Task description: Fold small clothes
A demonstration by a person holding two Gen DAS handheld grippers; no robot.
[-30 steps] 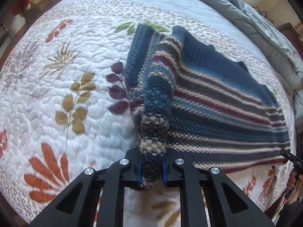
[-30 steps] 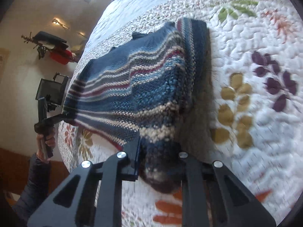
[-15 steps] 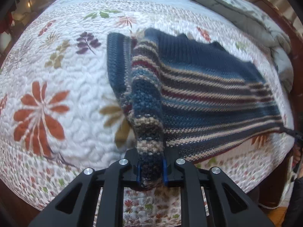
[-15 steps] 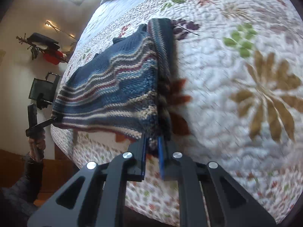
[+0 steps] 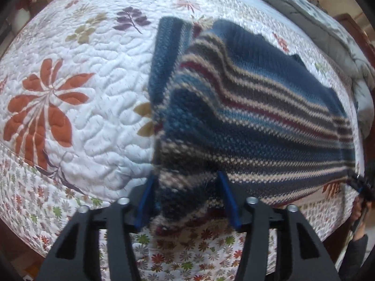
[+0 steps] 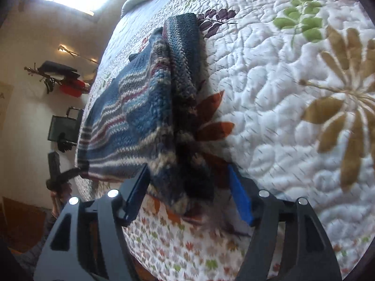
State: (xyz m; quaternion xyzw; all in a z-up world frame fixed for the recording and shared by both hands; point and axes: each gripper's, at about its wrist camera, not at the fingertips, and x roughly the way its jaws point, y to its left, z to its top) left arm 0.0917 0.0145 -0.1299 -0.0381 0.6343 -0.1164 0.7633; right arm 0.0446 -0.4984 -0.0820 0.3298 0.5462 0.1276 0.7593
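Striped knit sweater (image 5: pixel 246 117) is lying on floral quilt (image 5: pixel 89 107) near the bed's edge; its near corners are sitting loose between both sets of jaws; left gripper (image 5: pixel 187 199) and right gripper (image 6: pixel 187 192) have just been opening, pads off the wool.

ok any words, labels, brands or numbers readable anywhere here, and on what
None can be read.
The striped knit sweater shows no tag or label.
The floral quilt bears only leaf and flower prints.
A paper on the wall at the left edge of the right wrist view carries a mark, cut off and too blurred to read.
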